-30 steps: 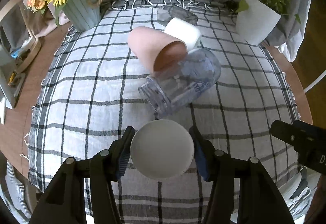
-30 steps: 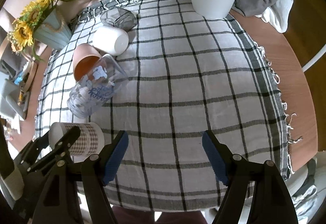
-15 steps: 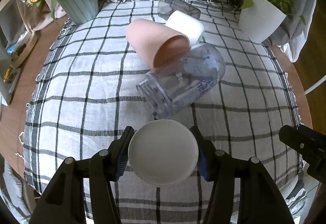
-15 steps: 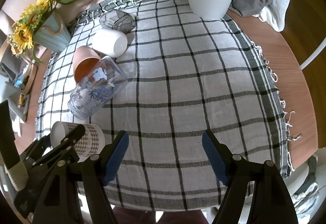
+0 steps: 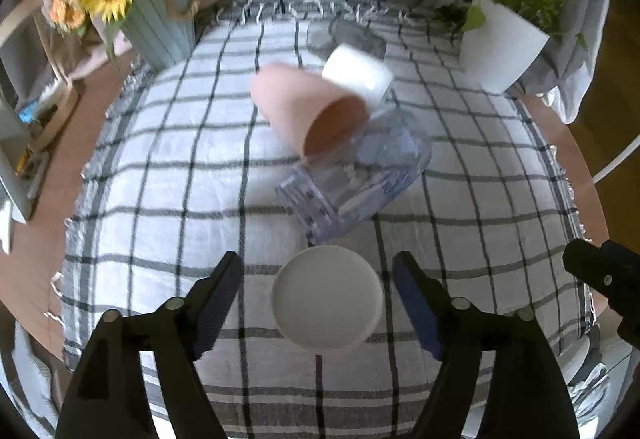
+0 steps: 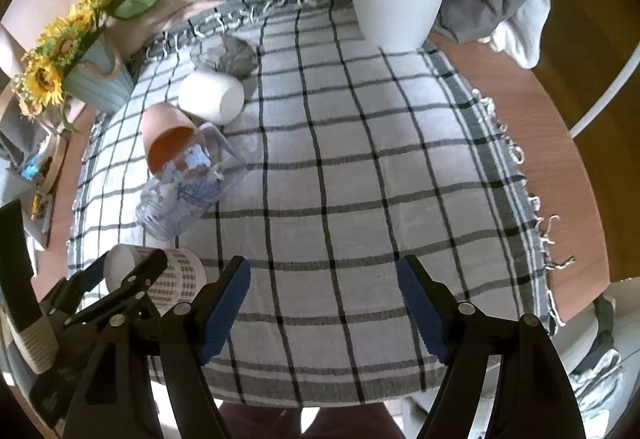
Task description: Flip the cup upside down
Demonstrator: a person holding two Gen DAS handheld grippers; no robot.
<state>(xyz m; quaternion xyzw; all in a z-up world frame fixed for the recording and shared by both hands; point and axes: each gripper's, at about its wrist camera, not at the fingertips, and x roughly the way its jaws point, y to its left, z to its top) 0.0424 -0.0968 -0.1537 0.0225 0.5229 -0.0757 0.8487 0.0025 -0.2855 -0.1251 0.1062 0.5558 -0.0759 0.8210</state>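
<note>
Left claw [image 5: 318,289] spread wide around checked paper cup [image 5: 326,297] — white base faces camera, blue pads clear of cup on both sides. Cup sits near front edge of plaid-clothed desk [image 5: 160,167], just before fallen glass jar [image 5: 354,185]. Right claw [image 6: 324,305] wide — holding nothing.
</note>
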